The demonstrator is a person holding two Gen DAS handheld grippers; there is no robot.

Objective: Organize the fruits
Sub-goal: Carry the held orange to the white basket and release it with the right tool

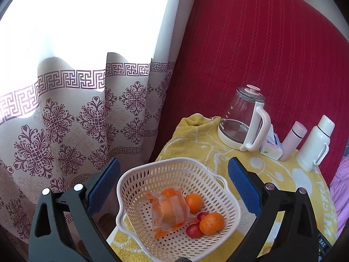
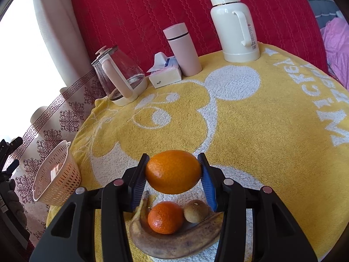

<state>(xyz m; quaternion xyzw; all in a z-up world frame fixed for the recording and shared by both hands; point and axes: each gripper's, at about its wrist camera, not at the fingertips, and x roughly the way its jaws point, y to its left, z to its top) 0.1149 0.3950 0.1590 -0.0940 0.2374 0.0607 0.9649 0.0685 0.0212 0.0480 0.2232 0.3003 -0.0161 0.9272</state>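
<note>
Right wrist view: right gripper (image 2: 173,172), jaws pinching large orange (image 2: 173,171) by its two ends, lifted clear of yellow towel (image 2: 250,135) on the bench. Just below and behind the jaws: smaller orange (image 2: 165,217) and brown kiwi (image 2: 195,210) side by side, touching spotted banana (image 2: 174,243) curled around them. Far left of the jaws, at the towel's edge: white basket (image 2: 57,179).

Left wrist view: left gripper (image 1: 173,180), jaws spread wide, holding nothing, straddling that basket (image 1: 152,174). Between the jaws, inside it: wrapped fruit packet (image 1: 169,210), two mandarins (image 1: 211,223), red cherry tomatoes (image 1: 194,230).
</note>
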